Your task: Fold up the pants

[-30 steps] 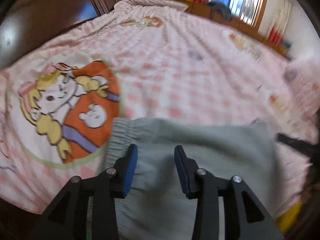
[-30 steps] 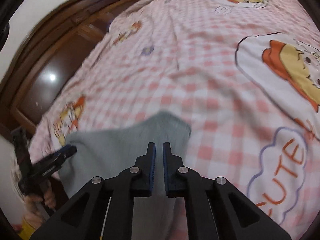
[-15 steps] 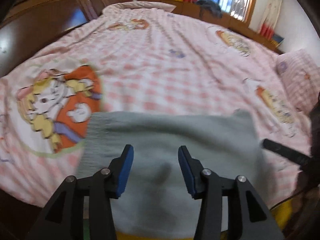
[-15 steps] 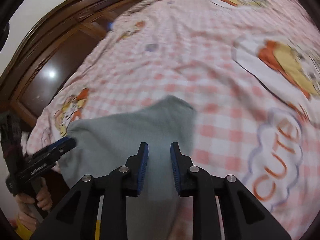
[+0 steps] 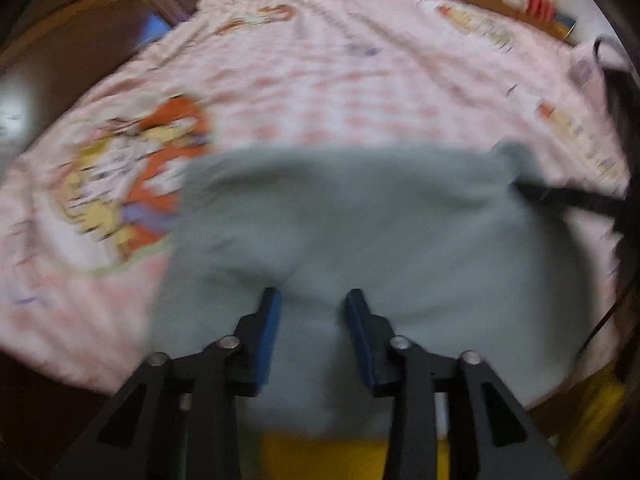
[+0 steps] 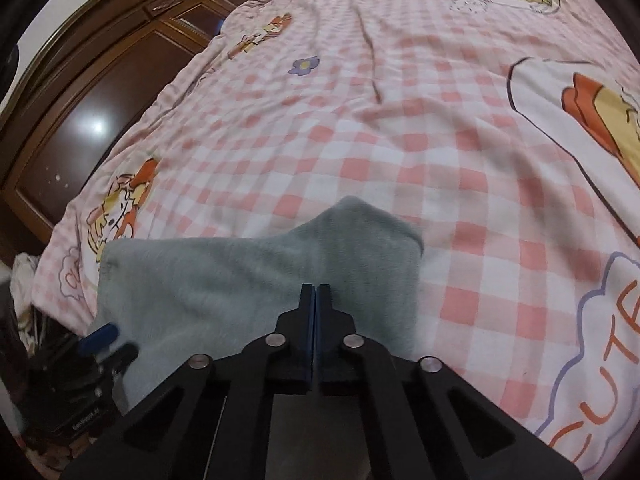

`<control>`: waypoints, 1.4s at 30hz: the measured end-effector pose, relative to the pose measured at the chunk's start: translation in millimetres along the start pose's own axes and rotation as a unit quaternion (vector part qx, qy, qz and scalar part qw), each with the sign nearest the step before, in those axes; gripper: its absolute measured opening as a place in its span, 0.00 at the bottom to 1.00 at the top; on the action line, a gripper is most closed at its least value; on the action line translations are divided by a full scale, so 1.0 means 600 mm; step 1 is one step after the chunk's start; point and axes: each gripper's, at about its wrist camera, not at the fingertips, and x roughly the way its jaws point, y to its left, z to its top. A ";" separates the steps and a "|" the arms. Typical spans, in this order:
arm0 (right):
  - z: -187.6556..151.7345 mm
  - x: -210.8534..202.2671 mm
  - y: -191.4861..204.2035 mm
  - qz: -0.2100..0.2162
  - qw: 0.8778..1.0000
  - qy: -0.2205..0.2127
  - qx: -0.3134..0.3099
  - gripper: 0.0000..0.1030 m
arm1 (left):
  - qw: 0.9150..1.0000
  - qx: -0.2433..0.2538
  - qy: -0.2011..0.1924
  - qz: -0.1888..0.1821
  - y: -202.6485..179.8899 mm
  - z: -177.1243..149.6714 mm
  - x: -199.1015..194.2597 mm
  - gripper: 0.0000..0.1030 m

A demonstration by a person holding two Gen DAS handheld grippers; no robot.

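The grey-green pants (image 5: 360, 224) lie folded in a flat block on the near edge of the pink checked bed (image 5: 360, 80). My left gripper (image 5: 313, 300) is open above the near part of the pants and holds nothing. In the right wrist view the pants (image 6: 224, 276) lie under my right gripper (image 6: 316, 292), whose jaws are closed together over the cloth; no fabric shows between them. The left gripper also shows in the right wrist view (image 6: 100, 340) at the pants' left edge. The right gripper's tip shows in the left wrist view (image 5: 560, 198) at the pants' right edge.
A dark wooden wardrobe (image 6: 80, 92) stands along the bed's left side. The sheet has cartoon prints (image 5: 132, 176) beside the pants. A pink pillow (image 5: 588, 64) lies at the far right. Something yellow (image 5: 344, 456) shows below the bed edge.
My right gripper's jaws opened a little half a second ago and have shut again. My left gripper stayed open and drew back slightly. The pants lie in the same place.
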 end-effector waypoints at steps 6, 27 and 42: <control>-0.011 -0.034 0.018 -0.033 0.999 0.000 -0.017 0.06 | 1.000 -0.022 0.007 -0.012 0.036 -0.020 -0.015 0.41; -0.130 -0.105 -0.043 0.046 0.997 0.032 0.053 0.47 | 0.997 -0.063 -0.001 -0.047 0.041 -0.027 -0.015 0.44; -0.141 -0.077 -0.037 0.107 0.991 0.018 0.078 0.35 | 0.995 -0.060 -0.011 -0.074 0.014 -0.025 -0.032 0.44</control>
